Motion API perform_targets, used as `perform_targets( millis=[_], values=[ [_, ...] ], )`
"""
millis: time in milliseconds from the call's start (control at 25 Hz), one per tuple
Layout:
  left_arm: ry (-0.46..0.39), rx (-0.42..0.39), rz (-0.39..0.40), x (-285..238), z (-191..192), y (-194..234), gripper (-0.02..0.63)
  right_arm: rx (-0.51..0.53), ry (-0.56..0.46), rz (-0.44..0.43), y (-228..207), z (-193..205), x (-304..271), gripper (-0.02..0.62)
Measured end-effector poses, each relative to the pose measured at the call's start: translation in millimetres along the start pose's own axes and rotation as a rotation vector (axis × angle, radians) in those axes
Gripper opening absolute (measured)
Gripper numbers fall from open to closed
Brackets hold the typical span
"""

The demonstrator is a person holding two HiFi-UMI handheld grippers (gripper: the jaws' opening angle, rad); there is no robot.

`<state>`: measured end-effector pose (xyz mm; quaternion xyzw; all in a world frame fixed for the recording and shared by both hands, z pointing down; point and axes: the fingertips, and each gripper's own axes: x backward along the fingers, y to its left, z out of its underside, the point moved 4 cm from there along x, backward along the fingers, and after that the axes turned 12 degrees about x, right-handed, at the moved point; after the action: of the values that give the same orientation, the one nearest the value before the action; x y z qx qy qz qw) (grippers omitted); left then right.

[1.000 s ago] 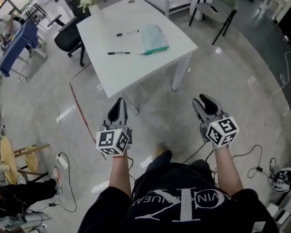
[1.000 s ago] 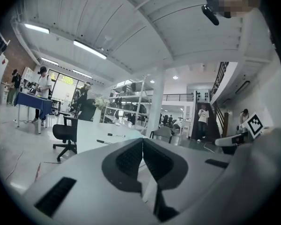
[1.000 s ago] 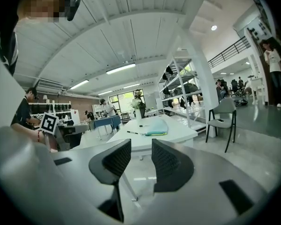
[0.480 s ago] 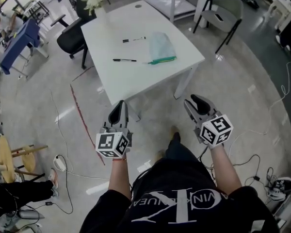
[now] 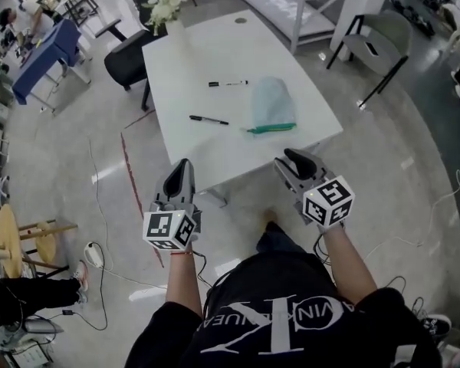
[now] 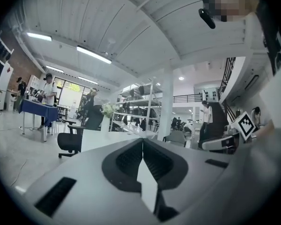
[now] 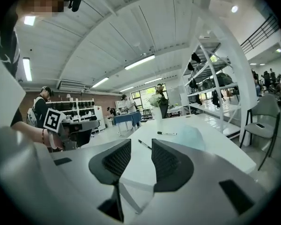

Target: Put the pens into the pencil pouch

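A white table (image 5: 192, 60) stands ahead of me on the floor. On it lie two black pens, one nearer (image 5: 208, 119) and one farther (image 5: 228, 83), and to their right a pale blue pencil pouch (image 5: 270, 102) with a green zip edge. My left gripper (image 5: 184, 165) is shut and empty, held level just short of the table's near edge. To its right my right gripper (image 5: 289, 156) is open with nothing between its jaws, its tip at the table's near edge. The right gripper view shows both pens (image 7: 144, 145) and the pouch (image 7: 189, 136) beyond the open jaws.
A black office chair (image 5: 126, 60) and a vase of white flowers (image 5: 165, 6) are at the table's far left. A grey chair (image 5: 383, 41) and white shelving stand to the right. Cables (image 5: 100, 205) and a red line run over the floor on the left.
The person has walked towards the table. Both grippers are now close to its near edge, and the table, pens and pouch sit lower and larger in the head view.
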<state>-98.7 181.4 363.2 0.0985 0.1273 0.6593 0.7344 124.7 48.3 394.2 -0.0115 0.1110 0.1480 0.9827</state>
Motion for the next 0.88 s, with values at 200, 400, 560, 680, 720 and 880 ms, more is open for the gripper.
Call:
perform_targets(
  millis=[200,400,560,680,720,880],
  values=[
    [0.024,0.021,-0.048,-32.4,6.8,7.0,0.005,-0.002,0.033,-0.075,-29.4,1.1,-38.6,0.143],
    [0.017,0.033,-0.109,-55.9,7.2,18.9,0.005,0.005,0.052,-0.149,-49.6,0.6,-71.7,0.143],
    [0.004,0.037,-0.138,-71.0,4.7,21.5,0.005,0.016,0.058,-0.201,-57.8,-2.6,-90.8,0.143],
    [0.008,0.037,-0.151,-78.9,7.7,23.6,0.005,0.024,0.061,-0.237,-60.8,-6.0,-102.4,0.143],
    [0.015,0.035,-0.157,-79.6,8.9,25.3,0.005,0.023,0.063,-0.249,-59.2,-5.8,-104.8,0.143],
    [0.033,0.034,-0.167,-83.6,8.5,30.7,0.005,0.031,0.090,-0.281,-56.7,-0.7,-115.3,0.143]
  ],
)
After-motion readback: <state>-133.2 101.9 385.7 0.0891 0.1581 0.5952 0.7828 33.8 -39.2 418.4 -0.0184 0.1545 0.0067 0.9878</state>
